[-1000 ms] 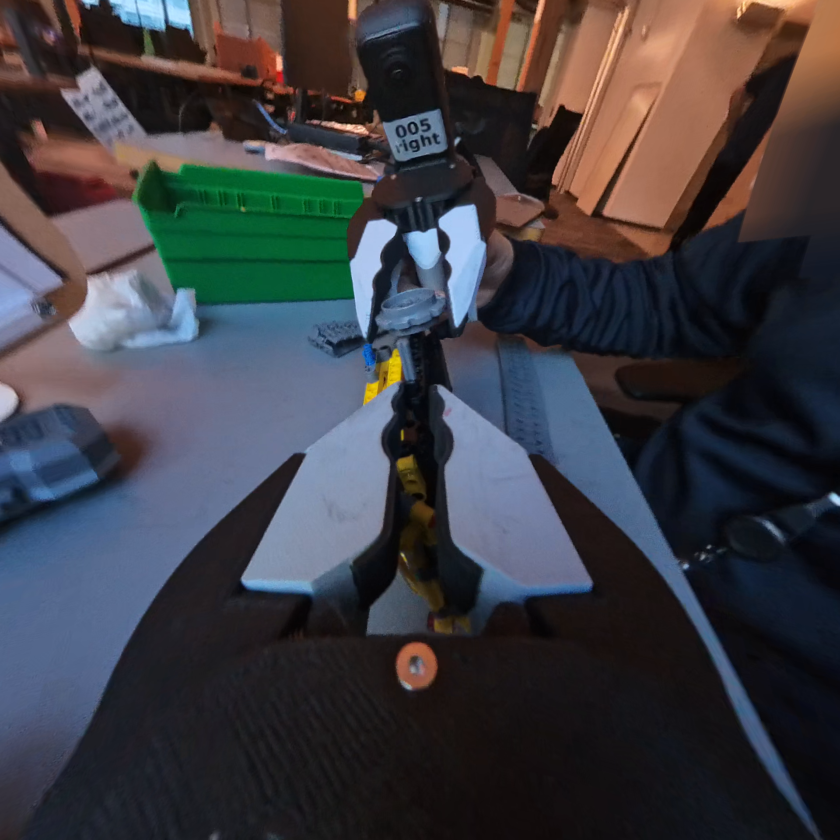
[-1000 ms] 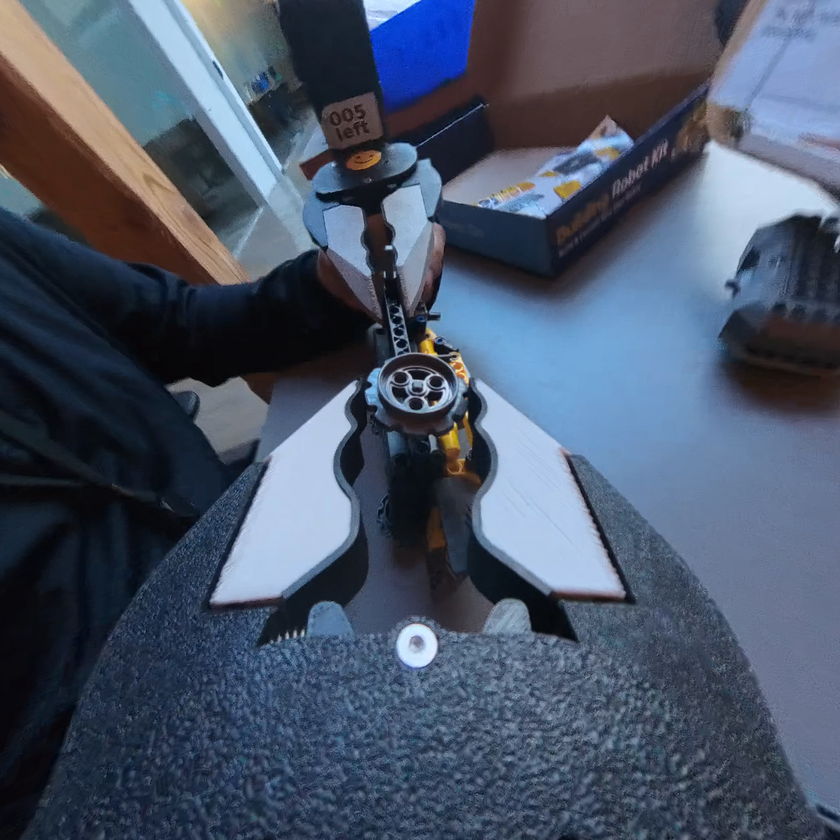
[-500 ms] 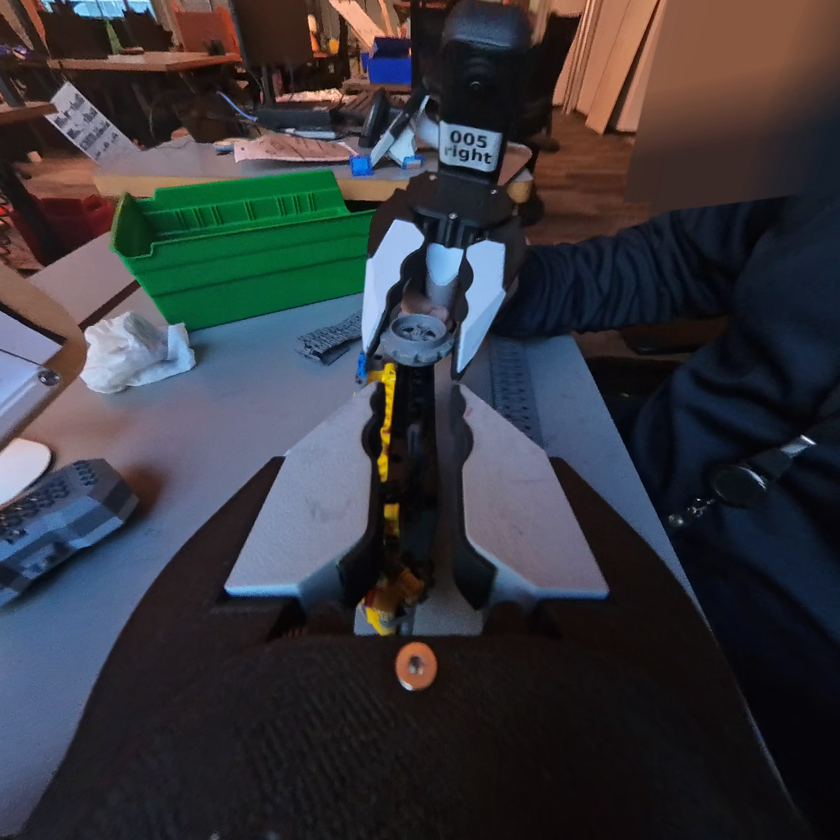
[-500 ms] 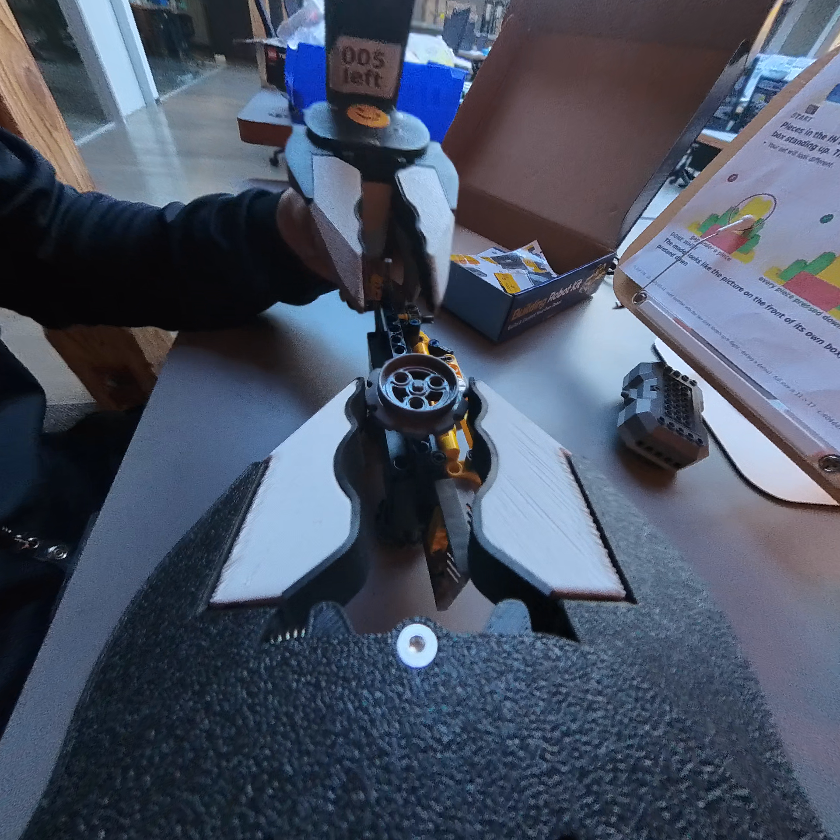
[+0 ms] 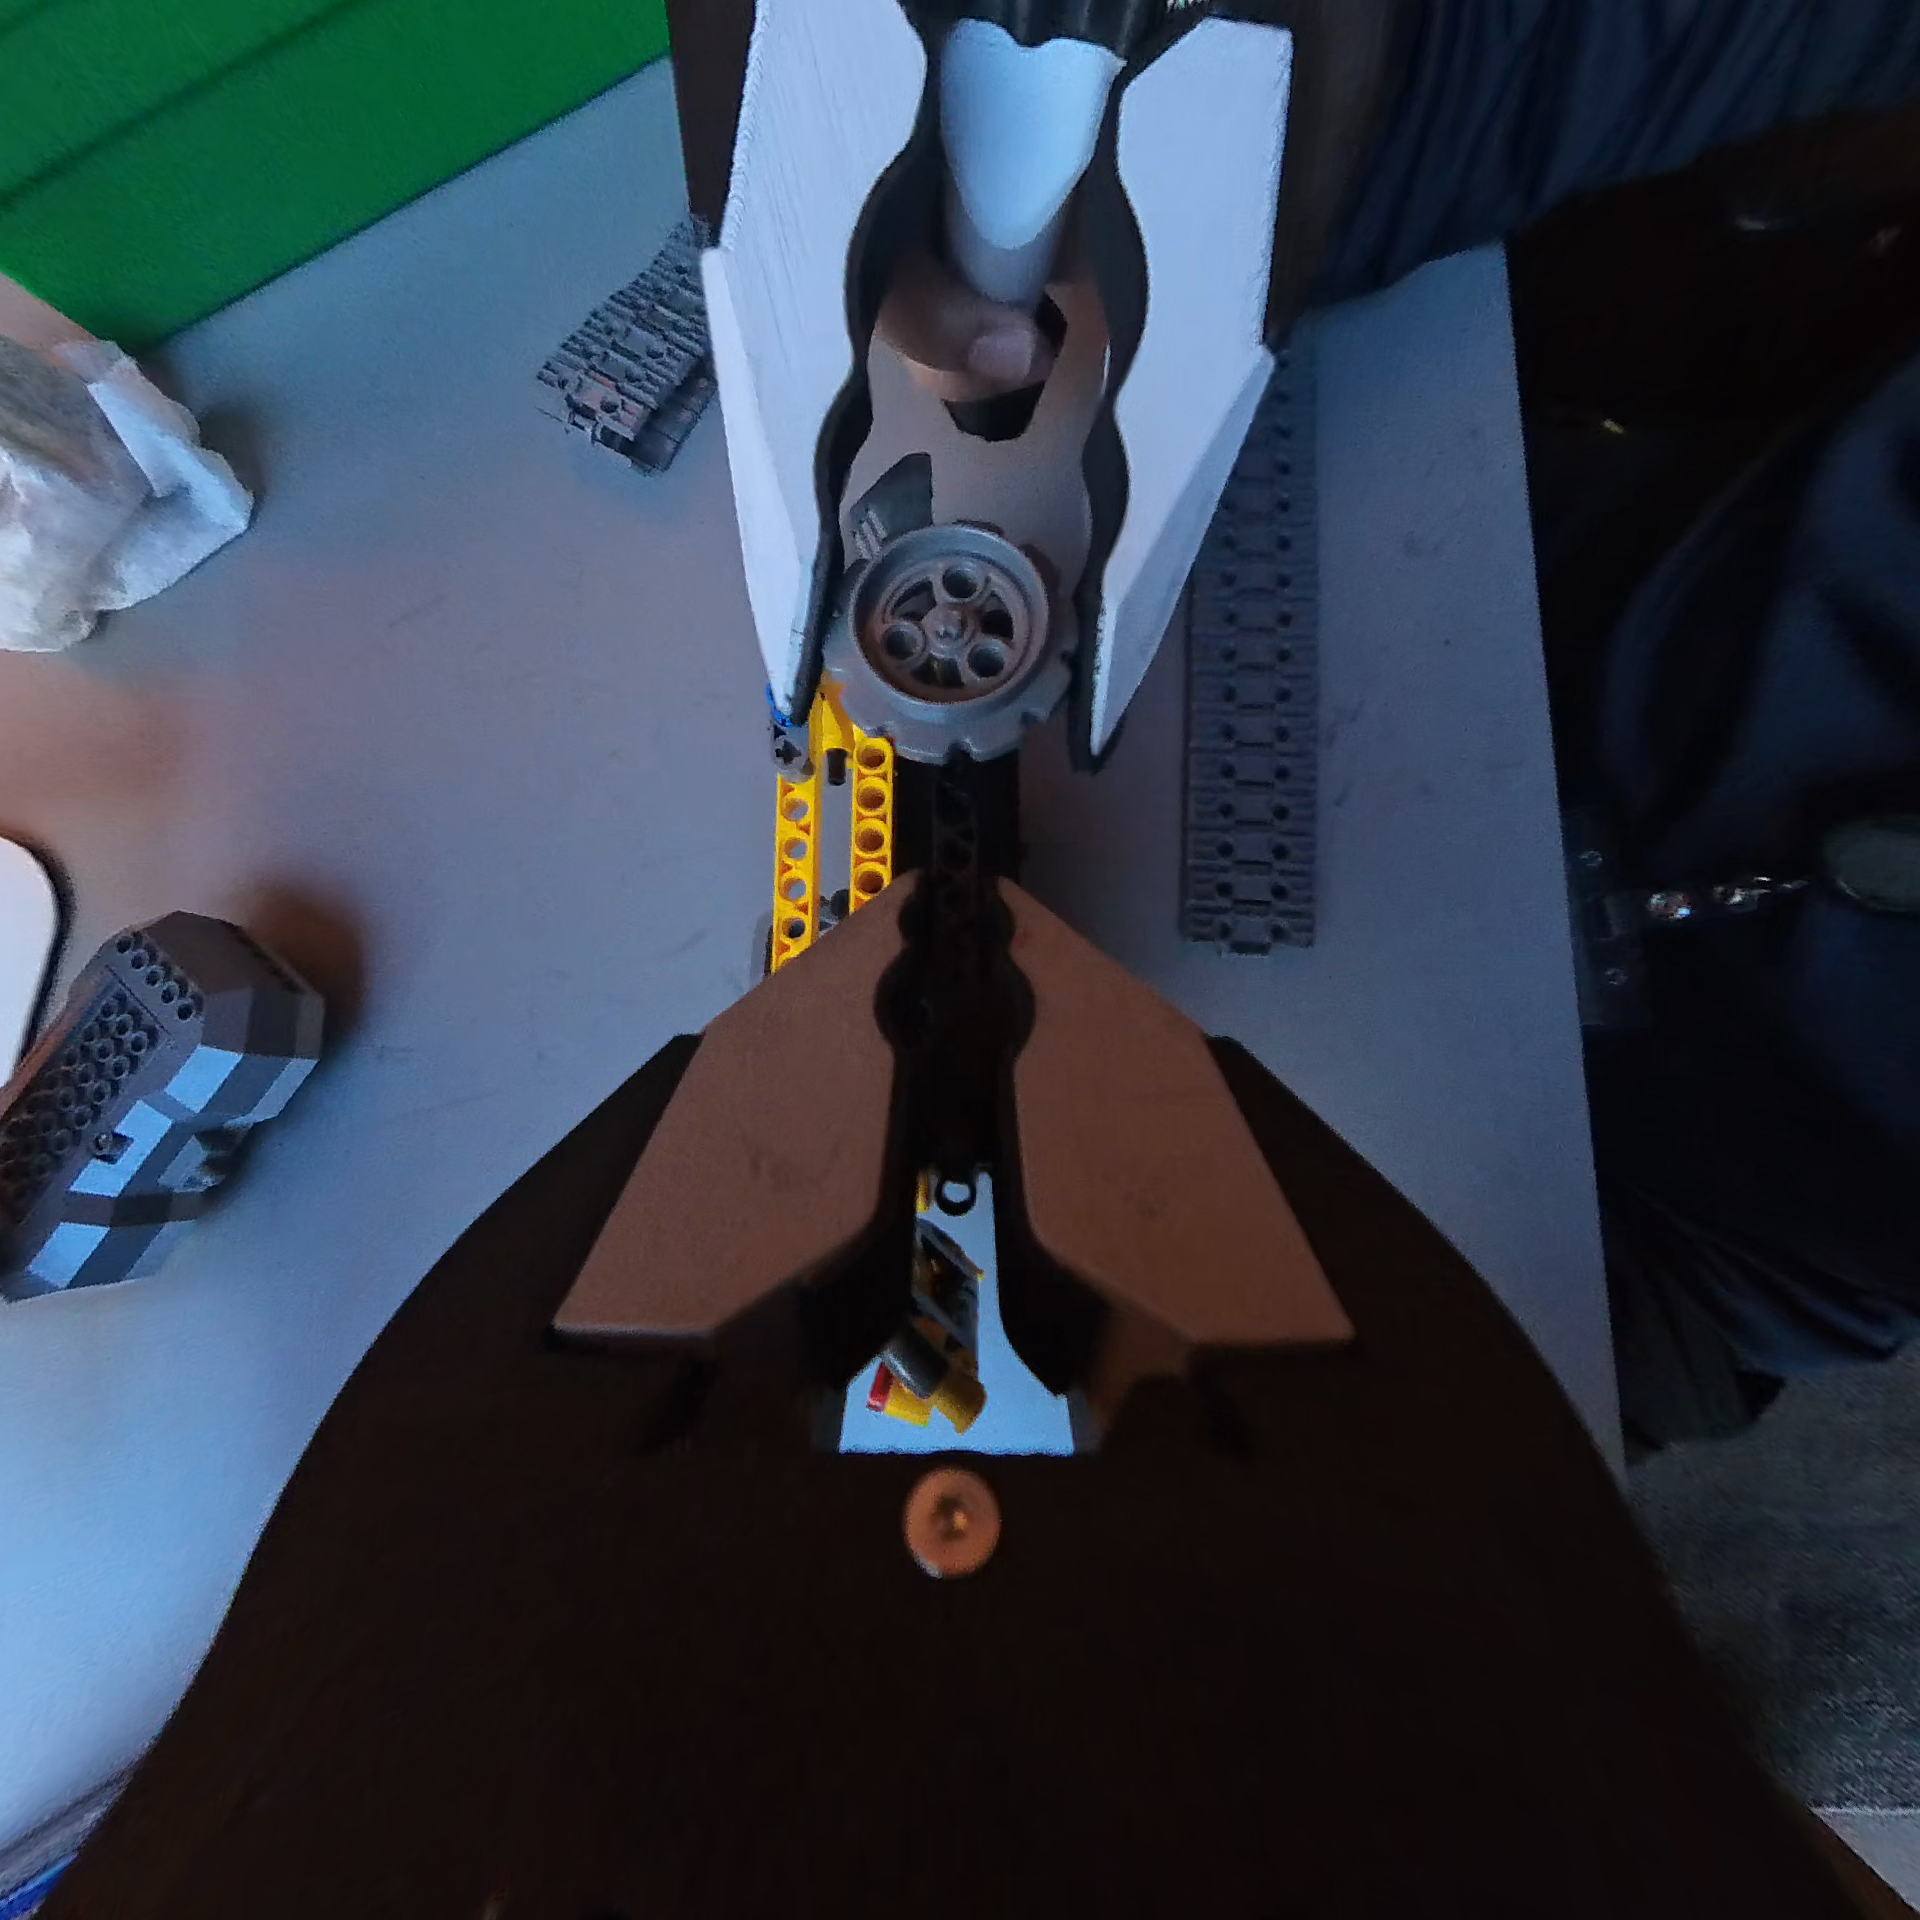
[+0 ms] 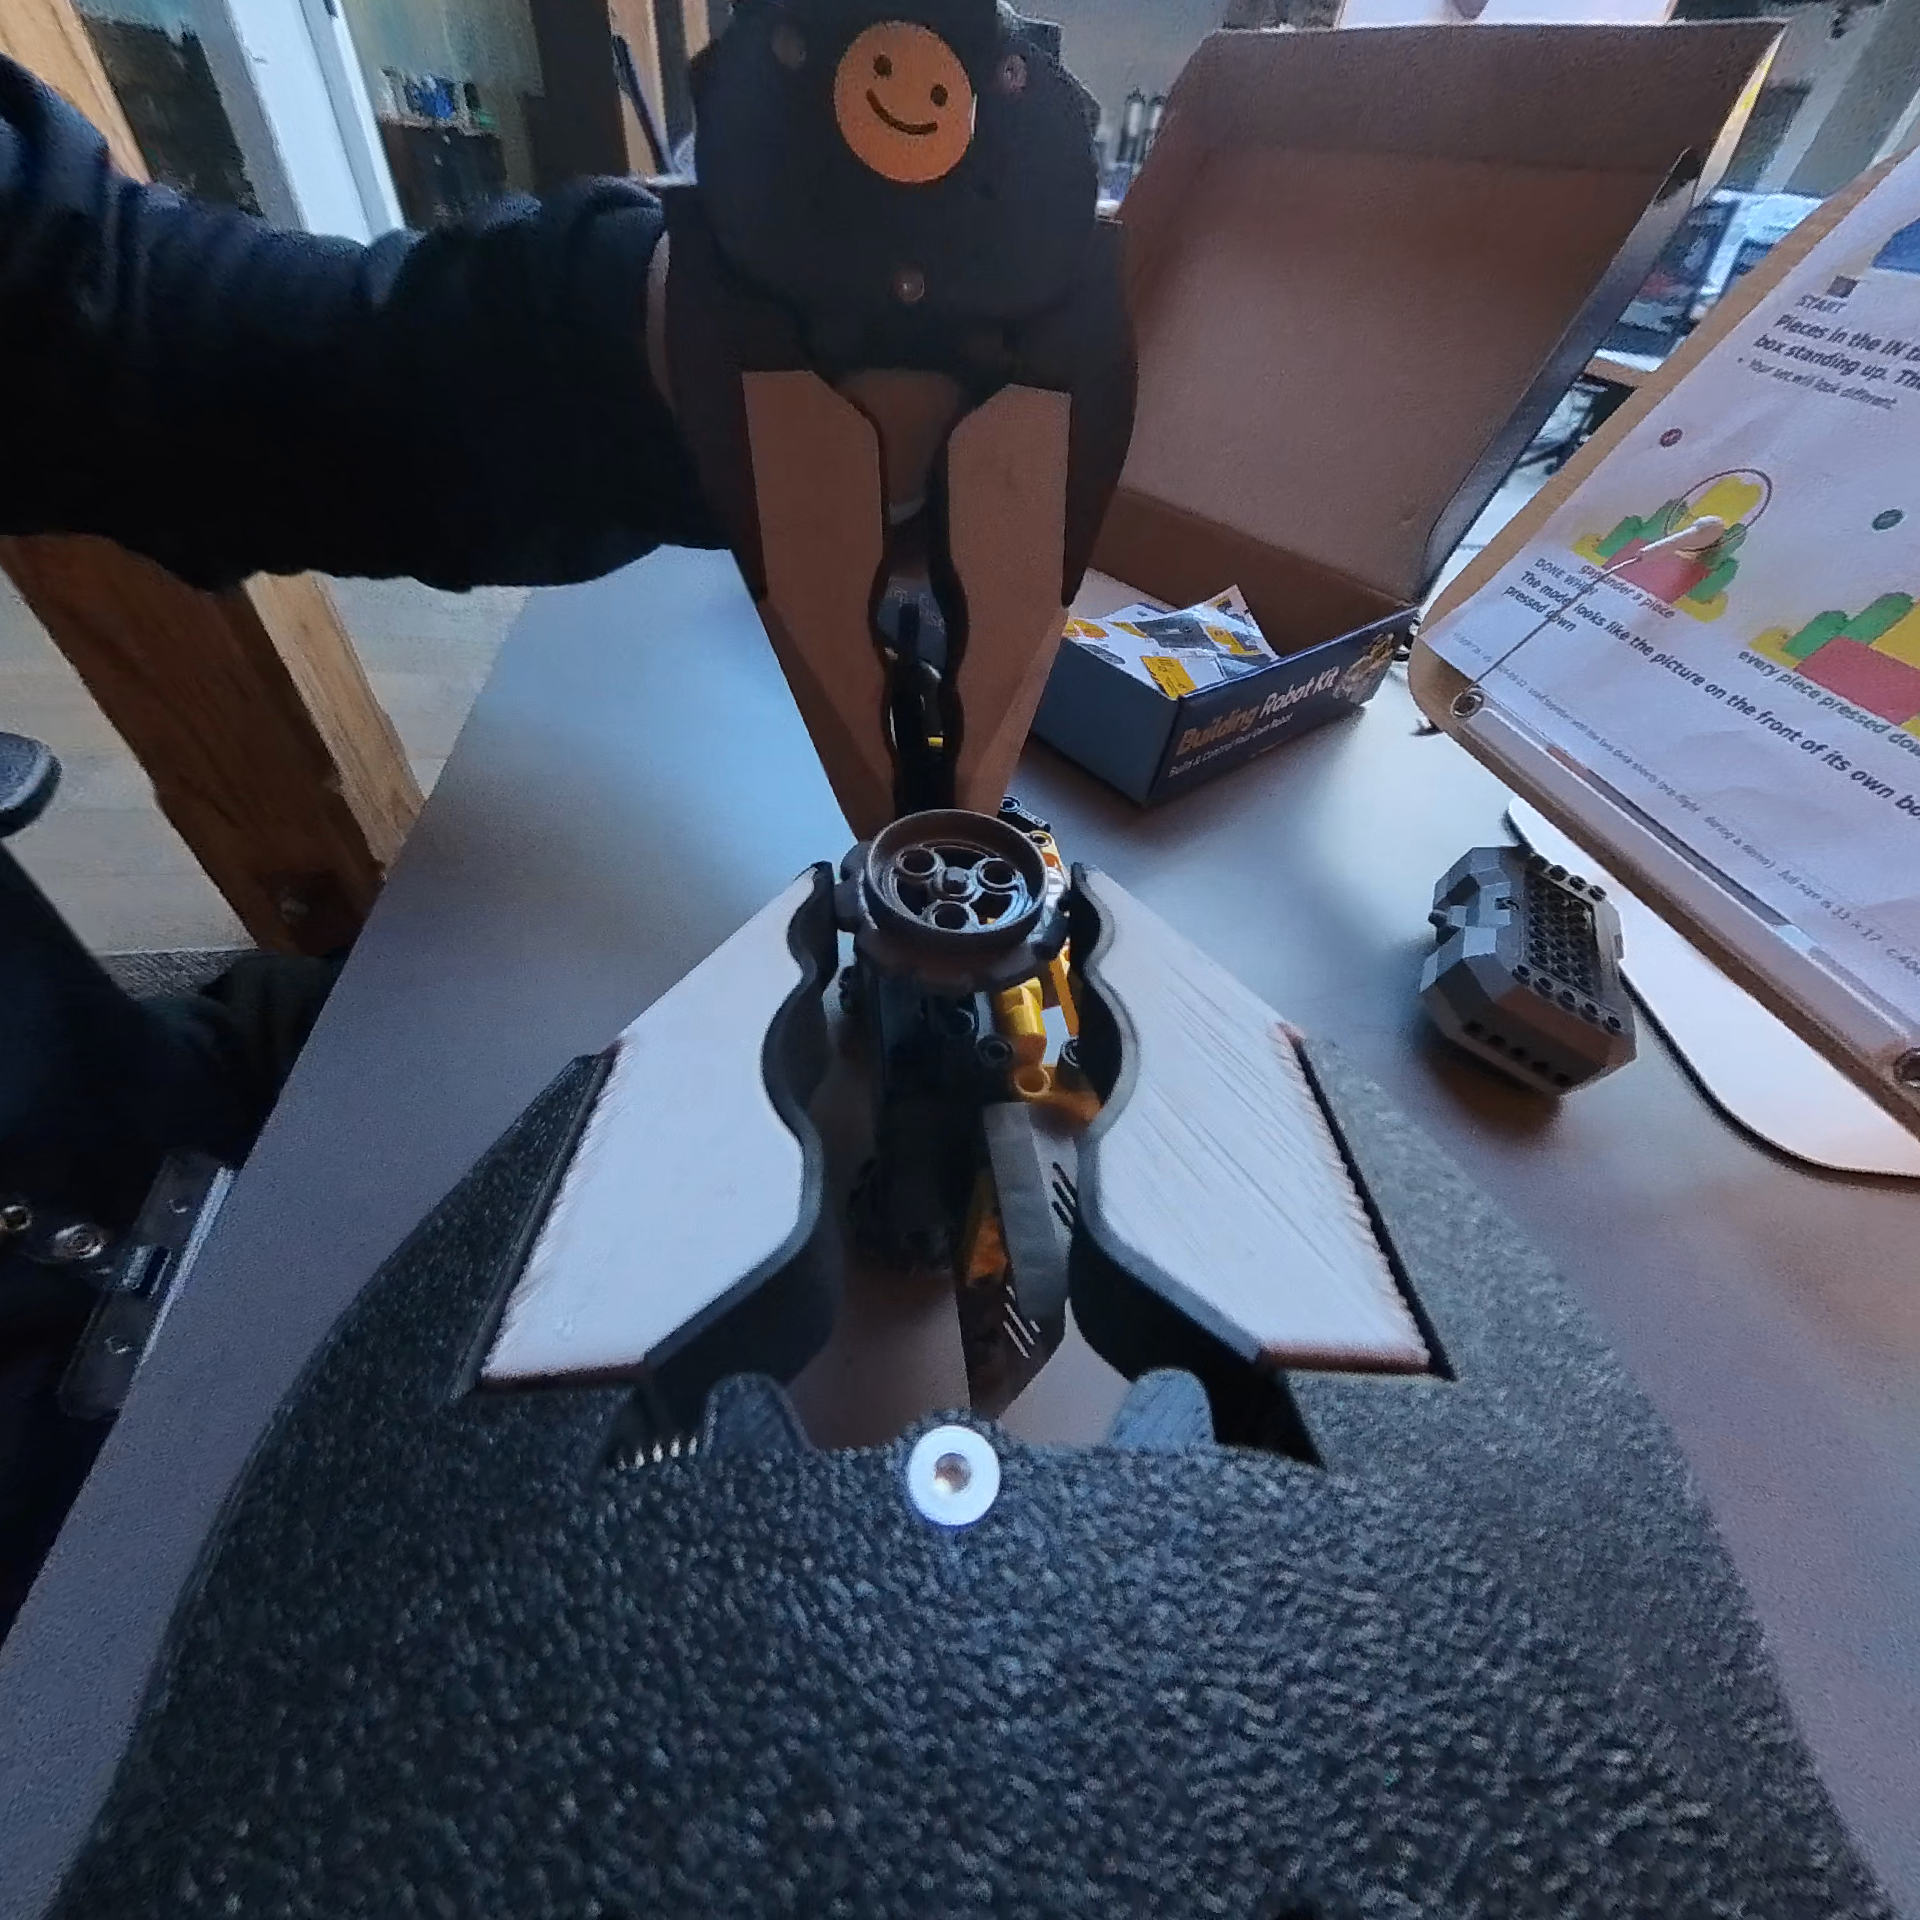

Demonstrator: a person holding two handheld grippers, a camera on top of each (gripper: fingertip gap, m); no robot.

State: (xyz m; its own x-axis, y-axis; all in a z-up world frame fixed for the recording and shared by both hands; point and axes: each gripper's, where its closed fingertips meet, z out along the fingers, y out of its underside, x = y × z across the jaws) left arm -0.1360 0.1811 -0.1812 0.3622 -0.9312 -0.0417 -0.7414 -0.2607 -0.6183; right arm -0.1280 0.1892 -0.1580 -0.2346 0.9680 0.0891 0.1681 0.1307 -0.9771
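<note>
A building-brick model of yellow beams (image 5: 831, 831) and black beams is held between both grippers above the grey table (image 5: 468, 831). My left gripper (image 5: 951, 883) is shut on the model's black beam (image 5: 956, 821). In the right wrist view it (image 6: 935, 800) comes in from the top, held by a hand in a dark sleeve. My right gripper (image 6: 951, 888) is shut on the grey toothed wheel (image 6: 951, 883) at the model's end. In the left wrist view it (image 5: 945, 717) reaches in from above around the wheel (image 5: 951, 644). The model's lower part is hidden between the fingers.
A green bin (image 5: 260, 156), a folded track piece (image 5: 634, 353), a flat grey track strip (image 5: 1252, 675), a white crumpled tissue (image 5: 94, 499) and a grey studded block (image 5: 145, 1101) lie on the table. An open cardboard box (image 6: 1351, 312) and an instruction sheet on a stand (image 6: 1714, 623) stand behind. My two grippers' fingertips are within a few centimetres of each other.
Both grippers have moved closer together and tilted down towards the table. The wheel now faces the left camera squarely. Both grips stay shut.
</note>
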